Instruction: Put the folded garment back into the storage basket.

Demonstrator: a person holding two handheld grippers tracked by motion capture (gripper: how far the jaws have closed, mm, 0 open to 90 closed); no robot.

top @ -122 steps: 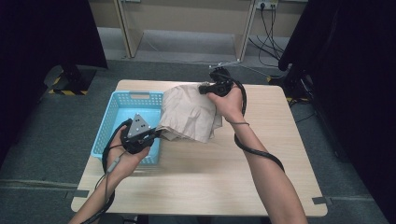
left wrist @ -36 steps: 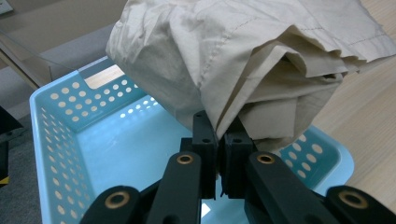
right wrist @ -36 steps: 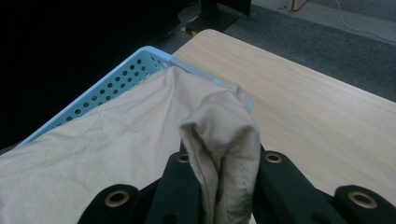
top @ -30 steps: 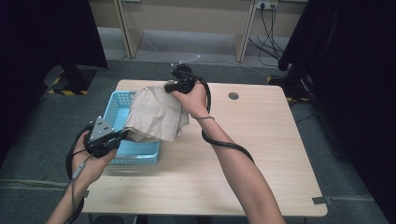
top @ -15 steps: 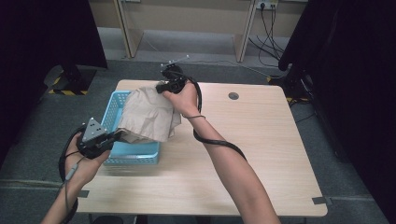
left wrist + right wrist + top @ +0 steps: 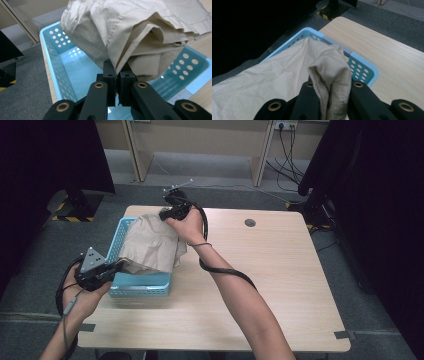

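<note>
Hanging over the blue basket (image 6: 142,285), the tan cloth (image 6: 150,245) is being pinched by both grippers, left gripper (image 6: 117,266) and right gripper (image 6: 165,213), jaws squeezed tight on it. The basket is sitting at the desk's (image 6: 280,280) left edge, and the desk's right side is lying bare.

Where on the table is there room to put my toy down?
The table is bare right of the right arm, from the round hole to the near edge. The left end is crowded: the basket sits there, with the cloth hanging over it.

Black left claw (image 6: 116,266), grey triangular plate; black cables; arms seemingly sleeveless.
</note>
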